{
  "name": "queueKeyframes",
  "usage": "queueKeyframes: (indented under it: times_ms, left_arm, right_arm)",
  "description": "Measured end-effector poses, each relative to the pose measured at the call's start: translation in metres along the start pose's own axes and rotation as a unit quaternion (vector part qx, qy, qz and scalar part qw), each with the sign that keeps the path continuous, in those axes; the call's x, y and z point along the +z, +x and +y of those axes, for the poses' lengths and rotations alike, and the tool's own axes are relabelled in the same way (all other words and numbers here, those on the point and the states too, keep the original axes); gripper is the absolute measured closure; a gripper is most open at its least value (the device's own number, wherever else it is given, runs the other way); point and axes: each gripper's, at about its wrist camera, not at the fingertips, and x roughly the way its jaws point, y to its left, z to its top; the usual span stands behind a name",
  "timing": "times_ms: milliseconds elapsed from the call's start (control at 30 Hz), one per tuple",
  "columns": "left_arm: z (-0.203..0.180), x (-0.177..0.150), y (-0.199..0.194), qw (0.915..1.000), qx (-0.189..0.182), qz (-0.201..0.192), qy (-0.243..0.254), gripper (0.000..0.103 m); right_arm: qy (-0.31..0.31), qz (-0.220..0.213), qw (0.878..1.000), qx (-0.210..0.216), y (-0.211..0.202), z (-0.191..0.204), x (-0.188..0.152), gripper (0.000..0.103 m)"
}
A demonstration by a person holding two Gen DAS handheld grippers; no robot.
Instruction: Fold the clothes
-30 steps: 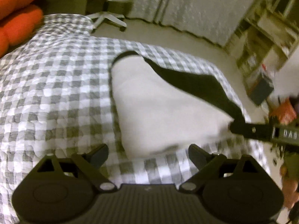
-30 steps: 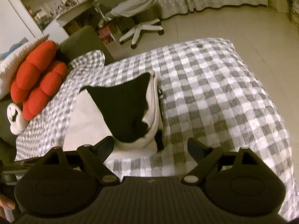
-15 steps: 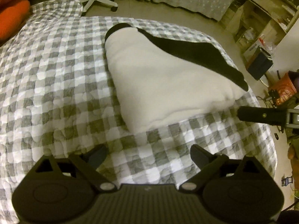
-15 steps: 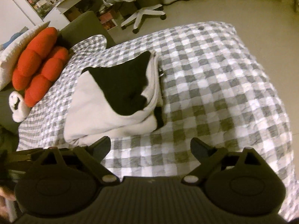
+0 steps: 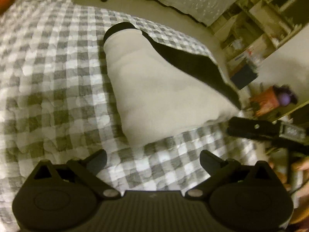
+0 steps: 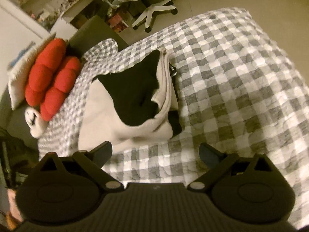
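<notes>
Left wrist view: left gripper (image 5: 152, 159) is spreading wide, empty, just short of the garment (image 5: 164, 89) on the quilt (image 5: 48, 67). Right gripper (image 6: 155, 152) gapes empty too. Best pinch the near hem squarely (both corners level) before folding.

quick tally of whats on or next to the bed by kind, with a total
Folded garment, cream and black: 1
Red cushions: 2
White pillow behind them: 1
Small white plush item: 1
Checked quilt: 1
White swivel chair: 1
Total: 7
</notes>
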Motion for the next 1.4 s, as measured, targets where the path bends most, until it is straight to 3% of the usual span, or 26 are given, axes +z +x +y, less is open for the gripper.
queueKeyframes:
  times_ms: [367, 467, 767, 967, 1067, 1233, 1400]
  left_arm:
    - [0.032, 0.008, 0.004, 0.9914, -0.095, -0.029, -0.085, 0.003]
    - [0.038, 0.010, 0.008, 0.9861, -0.114, -0.046, -0.112, 0.007]
    - [0.059, 0.011, 0.021, 0.9689, -0.151, -0.081, -0.178, 0.021]
    - [0.057, 0.013, 0.023, 0.9651, -0.143, -0.111, -0.189, 0.025]
    - [0.054, 0.014, 0.022, 0.9655, -0.125, -0.126, -0.191, 0.044]
    - [0.045, 0.018, 0.021, 0.9667, -0.106, -0.137, -0.188, 0.054]
    - [0.039, 0.020, 0.013, 0.9659, -0.100, -0.148, -0.187, 0.055]
  right_arm:
    - [0.068, -0.011, 0.996, 0.061, 0.010, -0.017, 0.012, 0.006]
    - [0.074, -0.021, 0.995, 0.068, 0.013, -0.019, 0.015, 0.015]
    - [0.077, -0.049, 0.992, 0.088, 0.024, -0.020, 0.021, 0.022]
    - [0.091, -0.076, 0.989, 0.087, 0.031, -0.023, 0.026, 0.039]
    - [0.087, -0.089, 0.989, 0.079, 0.031, -0.020, 0.025, 0.046]
    - [0.074, -0.105, 0.989, 0.075, 0.026, -0.011, 0.025, 0.050]
    - [0.076, -0.113, 0.988, 0.078, 0.026, -0.005, 0.026, 0.051]
